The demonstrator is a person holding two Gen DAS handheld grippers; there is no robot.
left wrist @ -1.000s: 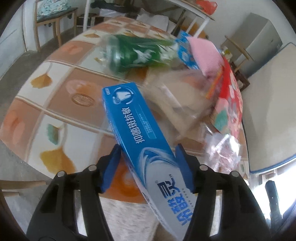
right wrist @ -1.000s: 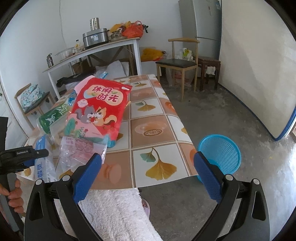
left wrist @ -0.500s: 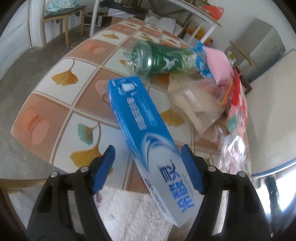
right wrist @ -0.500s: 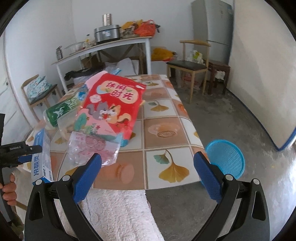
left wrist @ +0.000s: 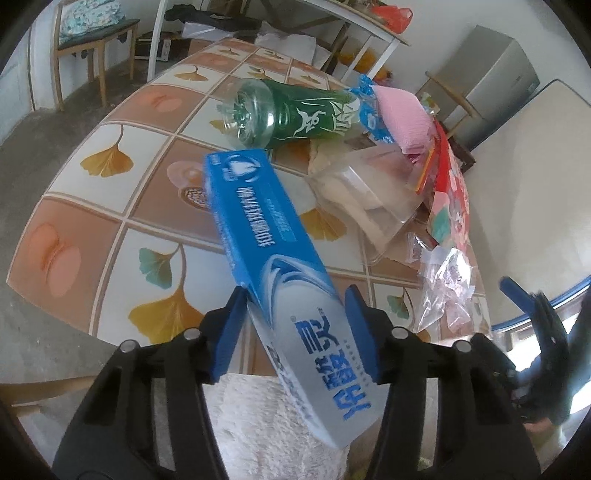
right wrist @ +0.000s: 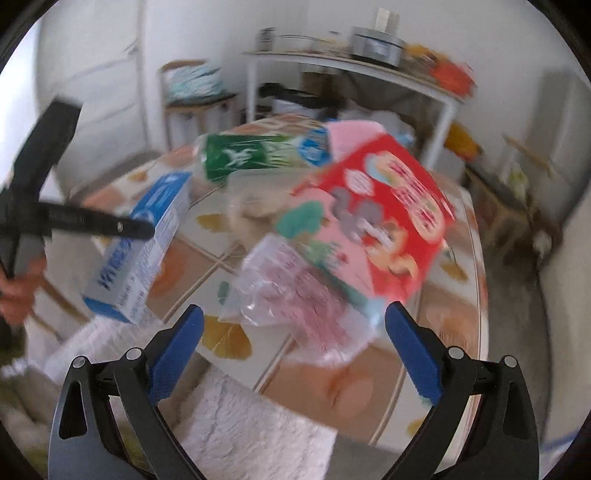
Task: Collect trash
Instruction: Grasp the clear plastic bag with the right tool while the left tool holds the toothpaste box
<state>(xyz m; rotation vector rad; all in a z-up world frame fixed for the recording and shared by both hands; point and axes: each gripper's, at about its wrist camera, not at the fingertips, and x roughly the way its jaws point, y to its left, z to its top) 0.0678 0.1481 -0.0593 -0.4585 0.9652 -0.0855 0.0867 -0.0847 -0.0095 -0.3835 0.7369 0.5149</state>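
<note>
My left gripper [left wrist: 295,332] is shut on a blue toothpaste box [left wrist: 273,258] and holds it tilted above the near edge of the tiled table [left wrist: 92,206]. The box also shows in the right wrist view [right wrist: 140,251], held by the left gripper [right wrist: 122,227]. My right gripper [right wrist: 295,350] is open and empty, facing a crumpled clear plastic bag [right wrist: 295,295] and a red snack bag [right wrist: 376,218]. A green plastic bottle [left wrist: 295,107] lies on the table beyond the box, next to a pink packet [left wrist: 402,114] and a clear plastic container [left wrist: 365,195].
A white fluffy cloth [left wrist: 258,424] lies below the grippers at the table's near edge. A wooden chair [left wrist: 92,33] and a white side table [left wrist: 332,26] stand behind the table. A fridge [left wrist: 495,81] stands at the far right.
The right gripper has swung left toward the trash pile, so the blue basket has left its view. The left gripper has lifted the toothpaste box slightly and pulled back.
</note>
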